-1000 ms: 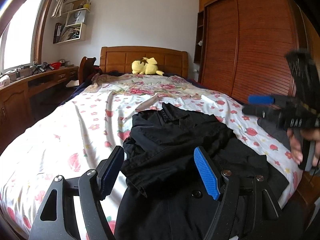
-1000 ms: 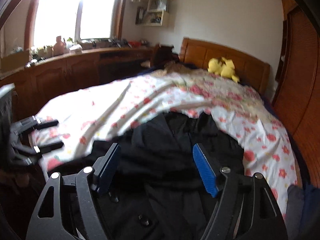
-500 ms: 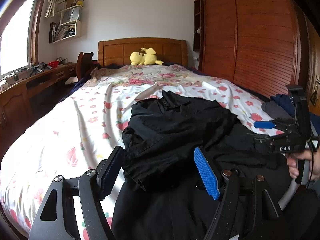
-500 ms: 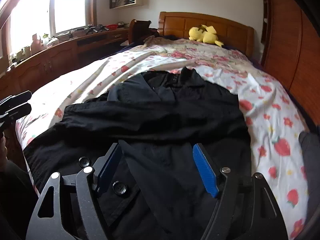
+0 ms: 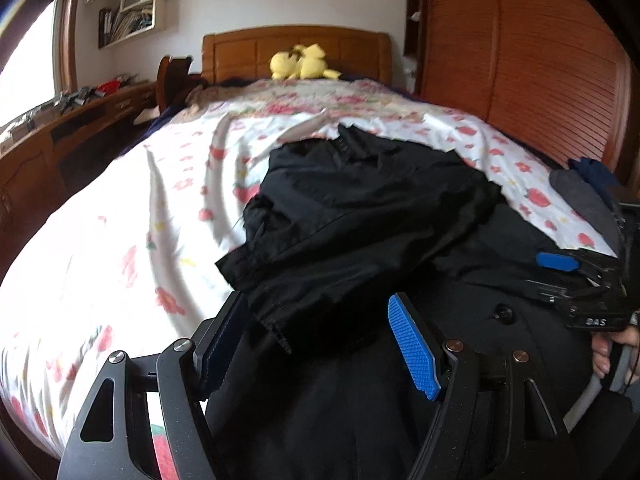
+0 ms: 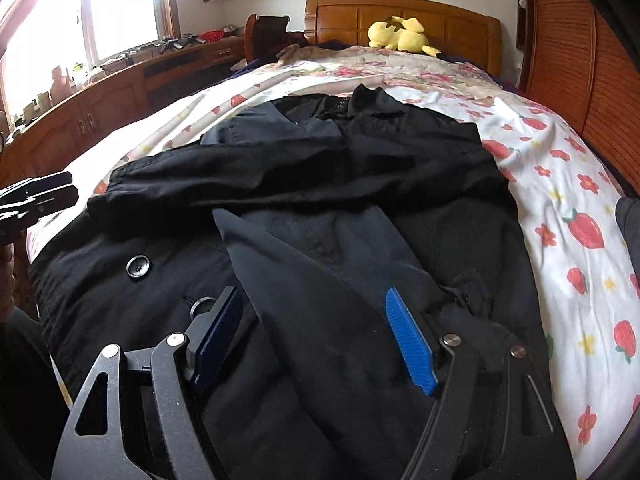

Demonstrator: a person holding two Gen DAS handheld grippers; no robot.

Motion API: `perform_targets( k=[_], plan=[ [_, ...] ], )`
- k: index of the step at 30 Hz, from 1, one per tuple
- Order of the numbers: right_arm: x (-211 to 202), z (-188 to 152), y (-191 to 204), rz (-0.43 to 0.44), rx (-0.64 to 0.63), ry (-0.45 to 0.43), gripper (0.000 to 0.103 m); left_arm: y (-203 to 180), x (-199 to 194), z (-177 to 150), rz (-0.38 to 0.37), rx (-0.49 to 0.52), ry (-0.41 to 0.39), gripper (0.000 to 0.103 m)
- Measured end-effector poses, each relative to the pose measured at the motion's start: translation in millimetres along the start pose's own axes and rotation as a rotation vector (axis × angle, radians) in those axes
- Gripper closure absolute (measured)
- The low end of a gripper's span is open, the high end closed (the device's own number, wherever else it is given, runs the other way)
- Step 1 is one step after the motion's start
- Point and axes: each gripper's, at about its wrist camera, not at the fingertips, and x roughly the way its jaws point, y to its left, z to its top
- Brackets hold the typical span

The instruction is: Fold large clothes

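A large black coat [image 5: 360, 216] lies spread on the bed, collar toward the headboard, one sleeve folded across its chest; it also shows in the right wrist view [image 6: 320, 184], with big buttons near its hem. My left gripper [image 5: 320, 344] is open and empty, just above the coat's near left part by the sleeve cuff. My right gripper [image 6: 316, 332] is open and empty, low over the coat's lower front panel. It also shows in the left wrist view [image 5: 560, 270] at the right, and the left gripper shows at the left edge of the right wrist view [image 6: 40, 196].
The bed has a white sheet [image 5: 120, 240] with red flowers and a wooden headboard [image 6: 400, 16]. A yellow plush toy [image 5: 302, 66] sits by the headboard. A wooden wardrobe [image 5: 520, 60] stands at the right, a long wooden desk [image 6: 120, 92] at the left. Dark clothes [image 5: 584, 192] lie at the bed's right edge.
Both grippers have dropped lower and closer to the coat's near end. The right gripper has come down from above the bed to just over the coat. Both stayed open.
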Motion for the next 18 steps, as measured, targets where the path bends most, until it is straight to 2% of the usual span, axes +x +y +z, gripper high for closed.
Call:
perform_targets(
  k=[7,13,15,17,18],
  plan=[
    [-0.8,-8.7,-5.5,0.012,0.01,0.02,0.028,7.1,13.1,2.0,0.025,-0.051,0.075,0.029],
    [-11.7,-6.8,-8.2,0.017,0.014,-0.006,0.028,2.9,16.4,-1.5,0.017,-0.046,0.09,0.029],
    [-13.4,-6.4,-8.9,0.018,0.015,-0.009,0.028,2.1,16.7,-1.2,-0.005,-0.044,0.085,0.042],
    [-14.1,-5.5,-9.1,0.018,0.015,-0.013,0.028,1.0,19.2,-2.6,-0.015,-0.034,0.098,0.068],
    [-14.1,-5.3,-8.6,0.018,0.013,-0.013,0.028,0.4,21.6,-3.8,-0.009,-0.03,0.112,0.077]
  ],
)
